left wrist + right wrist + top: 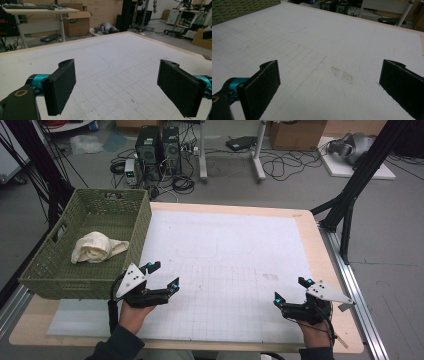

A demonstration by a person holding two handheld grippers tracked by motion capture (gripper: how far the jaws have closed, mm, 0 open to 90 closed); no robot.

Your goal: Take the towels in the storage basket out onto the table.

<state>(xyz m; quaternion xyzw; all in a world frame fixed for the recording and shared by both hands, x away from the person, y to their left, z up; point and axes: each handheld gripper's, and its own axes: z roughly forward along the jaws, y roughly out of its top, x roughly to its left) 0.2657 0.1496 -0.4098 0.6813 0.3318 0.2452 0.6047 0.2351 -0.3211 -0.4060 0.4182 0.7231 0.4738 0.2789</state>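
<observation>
We see a grey floor [300,185] around a pale wooden table [320,250] topped with a white gridded mat [225,255]. Behind the table, two black computer towers [157,147] stand on the floor among tangled cables [285,167]. The white legs of a desk [257,155] rise nearby, with a cardboard box [295,135] beyond them. A black metal frame [360,180] slants down at the right. In the left gripper view, wooden drawers [100,10] line the far wall.

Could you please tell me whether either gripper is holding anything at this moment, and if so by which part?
Nothing is held: the left gripper and right gripper both stand open over the white mat.
</observation>
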